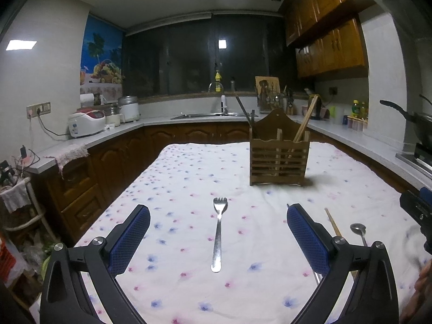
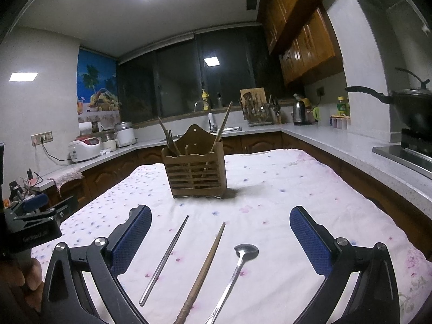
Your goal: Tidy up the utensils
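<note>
A wooden slatted utensil holder [image 1: 279,159] stands on the floral tablecloth; it also shows in the right wrist view [image 2: 195,171], with chopsticks and a fork standing in it. A metal fork [image 1: 218,236] lies flat between the fingers of my open, empty left gripper [image 1: 218,216]. A metal chopstick [image 2: 164,259], a wooden chopstick [image 2: 206,268] and a metal spoon [image 2: 237,267] lie side by side between the fingers of my open, empty right gripper [image 2: 220,217]. The spoon [image 1: 359,230] and wooden chopstick [image 1: 332,222] also show in the left wrist view.
The table [image 1: 189,178] is ringed by kitchen counters with a rice cooker [image 1: 86,124], a sink [image 1: 210,114], a utensil rack [image 2: 256,112] and a kettle [image 2: 299,112]. A wok [image 2: 413,105] sits on the stove at right. The left gripper shows at left in the right wrist view [image 2: 37,216].
</note>
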A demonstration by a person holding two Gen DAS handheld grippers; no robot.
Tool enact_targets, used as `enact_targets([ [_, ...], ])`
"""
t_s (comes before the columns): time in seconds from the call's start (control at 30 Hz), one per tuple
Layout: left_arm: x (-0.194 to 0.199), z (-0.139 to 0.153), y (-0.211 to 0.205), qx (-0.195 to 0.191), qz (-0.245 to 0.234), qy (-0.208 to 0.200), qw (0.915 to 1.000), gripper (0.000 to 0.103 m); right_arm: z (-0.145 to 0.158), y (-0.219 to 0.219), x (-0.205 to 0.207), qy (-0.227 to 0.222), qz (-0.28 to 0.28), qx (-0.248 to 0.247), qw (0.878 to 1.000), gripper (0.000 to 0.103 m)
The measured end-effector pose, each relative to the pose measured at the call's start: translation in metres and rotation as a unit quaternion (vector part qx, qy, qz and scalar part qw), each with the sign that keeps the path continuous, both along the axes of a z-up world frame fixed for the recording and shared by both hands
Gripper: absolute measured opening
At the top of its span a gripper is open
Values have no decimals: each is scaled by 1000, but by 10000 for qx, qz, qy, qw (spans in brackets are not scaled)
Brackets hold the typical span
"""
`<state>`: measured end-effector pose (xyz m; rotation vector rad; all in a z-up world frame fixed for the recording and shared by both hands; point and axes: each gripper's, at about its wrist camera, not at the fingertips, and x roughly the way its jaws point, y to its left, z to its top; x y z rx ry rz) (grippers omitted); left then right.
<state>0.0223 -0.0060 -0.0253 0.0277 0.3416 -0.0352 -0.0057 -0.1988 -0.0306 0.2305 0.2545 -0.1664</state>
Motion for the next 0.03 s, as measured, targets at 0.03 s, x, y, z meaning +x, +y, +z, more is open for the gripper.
enact_targets([
  [0.03, 1, 1, 0, -20, -23, 22, 10000, 102, 0, 2, 0, 32, -8, 12, 10000, 103],
])
